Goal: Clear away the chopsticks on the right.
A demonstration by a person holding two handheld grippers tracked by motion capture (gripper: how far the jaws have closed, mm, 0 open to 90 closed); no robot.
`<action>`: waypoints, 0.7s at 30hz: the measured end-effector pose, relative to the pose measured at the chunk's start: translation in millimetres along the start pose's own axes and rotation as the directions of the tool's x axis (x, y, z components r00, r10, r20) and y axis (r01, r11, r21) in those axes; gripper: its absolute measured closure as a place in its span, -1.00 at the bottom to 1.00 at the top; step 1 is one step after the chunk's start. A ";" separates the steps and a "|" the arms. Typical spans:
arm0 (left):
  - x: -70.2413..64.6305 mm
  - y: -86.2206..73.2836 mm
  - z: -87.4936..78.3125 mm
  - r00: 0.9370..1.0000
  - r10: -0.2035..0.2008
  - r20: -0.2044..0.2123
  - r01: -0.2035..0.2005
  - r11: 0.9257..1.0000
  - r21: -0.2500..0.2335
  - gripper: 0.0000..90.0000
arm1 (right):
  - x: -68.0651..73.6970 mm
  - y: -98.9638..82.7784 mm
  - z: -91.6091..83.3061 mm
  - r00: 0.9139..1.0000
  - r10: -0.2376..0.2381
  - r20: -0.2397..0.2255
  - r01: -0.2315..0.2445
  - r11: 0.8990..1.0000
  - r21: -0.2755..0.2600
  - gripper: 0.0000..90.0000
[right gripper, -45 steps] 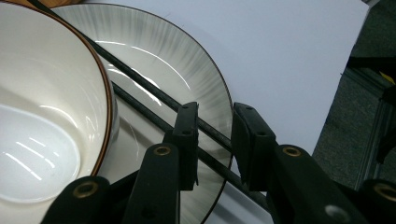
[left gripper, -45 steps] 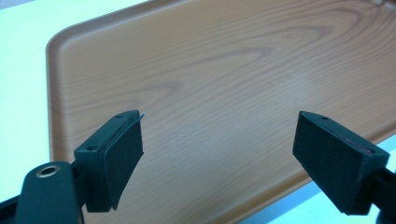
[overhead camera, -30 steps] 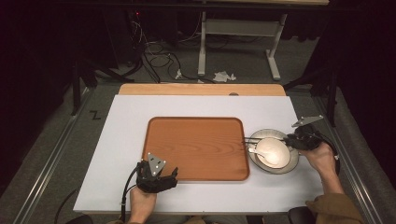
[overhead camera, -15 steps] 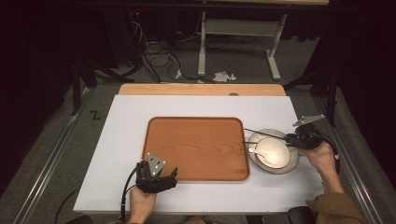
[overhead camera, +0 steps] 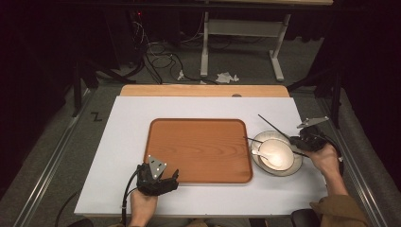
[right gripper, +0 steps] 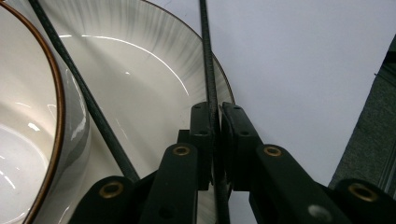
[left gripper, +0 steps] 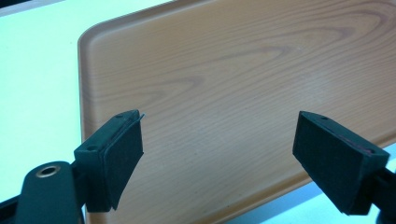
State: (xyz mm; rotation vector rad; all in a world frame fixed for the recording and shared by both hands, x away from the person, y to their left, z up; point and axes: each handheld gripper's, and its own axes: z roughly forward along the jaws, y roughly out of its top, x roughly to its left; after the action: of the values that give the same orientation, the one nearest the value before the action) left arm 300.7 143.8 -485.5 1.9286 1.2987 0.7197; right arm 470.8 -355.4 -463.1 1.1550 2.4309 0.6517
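- little has moved: your right gripper (right gripper: 215,140) stays clamped on one thin black chopstick (right gripper: 208,70) at the striped cream plate (overhead camera: 293,166)'s 2 o'clock rim, ready to lift.
- your left gripper (left gripper: 233,154) waits wide apart, holding nothing, over the brown wooden tray (left gripper: 243,74)'s 7 o'clock corner.

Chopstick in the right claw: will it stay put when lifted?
Chopstick looks thin and stiff, likely light. Right claw grips it near one end, so it may pivot. The second chopstick lies loose on the plate and could roll.
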 end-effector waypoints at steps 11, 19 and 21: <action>-2.1 2.5 3.9 1.000 0.000 0.031 0.000 1.000 0.004 -0.64 | -0.6 -7.0 -2.7 0.999 0.049 0.005 -0.049 0.998 -0.046 0.92; -6.2 8.5 11.7 0.998 0.021 0.059 -0.021 1.000 0.005 -0.64 | 4.6 -13.6 -20.5 0.998 0.068 0.012 -0.067 0.991 -0.115 0.92; -7.7 10.1 14.8 0.997 0.025 0.068 -0.026 1.000 0.009 -0.64 | 7.9 -15.0 -23.8 0.997 0.072 0.000 -0.072 0.991 -0.115 0.92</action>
State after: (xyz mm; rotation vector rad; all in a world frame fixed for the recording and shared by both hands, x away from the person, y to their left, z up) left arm 314.8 130.5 -487.0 1.9632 1.2403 0.6557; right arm 444.7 -363.3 -452.8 1.2003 2.3239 0.7994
